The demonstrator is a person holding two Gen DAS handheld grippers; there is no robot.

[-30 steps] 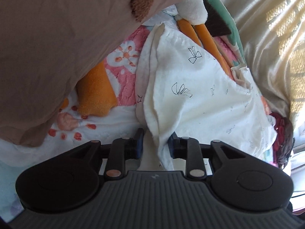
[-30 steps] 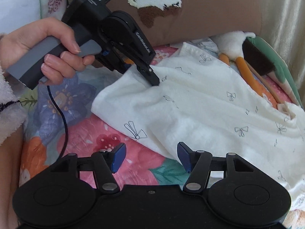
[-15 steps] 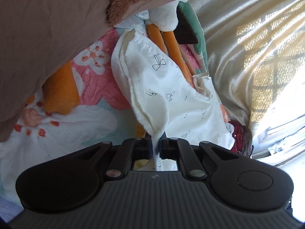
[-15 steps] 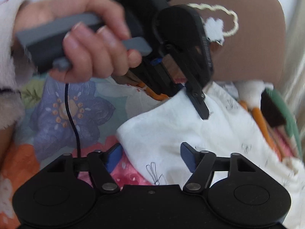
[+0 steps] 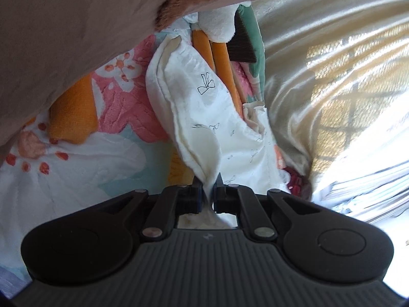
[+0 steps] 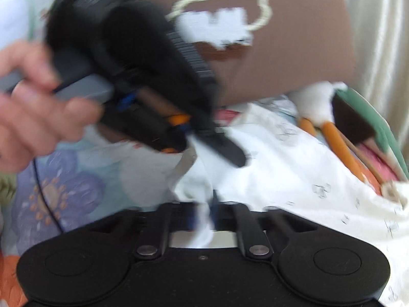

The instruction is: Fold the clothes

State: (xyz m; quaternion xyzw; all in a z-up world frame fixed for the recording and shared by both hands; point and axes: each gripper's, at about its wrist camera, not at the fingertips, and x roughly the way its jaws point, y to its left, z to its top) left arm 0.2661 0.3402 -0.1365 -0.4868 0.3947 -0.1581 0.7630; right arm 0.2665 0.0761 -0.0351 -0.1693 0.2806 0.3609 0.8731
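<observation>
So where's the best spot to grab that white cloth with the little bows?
By its hemmed edge, coming in low from the near side. The cloth lies limp on the bedspread, and only the edge bunches thin enough to fit between the fingers. The left claw and the right claw each pinch a fold there.

open floral bedspread (image 5: 84,158) lies to the left of the white garment (image 5: 204,117), passable. a brown cushion (image 5: 64,25) overhangs from above-left. plush toy (image 5: 222,25) and orange legs (image 5: 202,43) close the far end; a curtain (image 5: 319,76) walls the right. in the right wrist view the left tool (image 6: 230,153) and hand (image 6: 33,102) block the left approach.
</observation>
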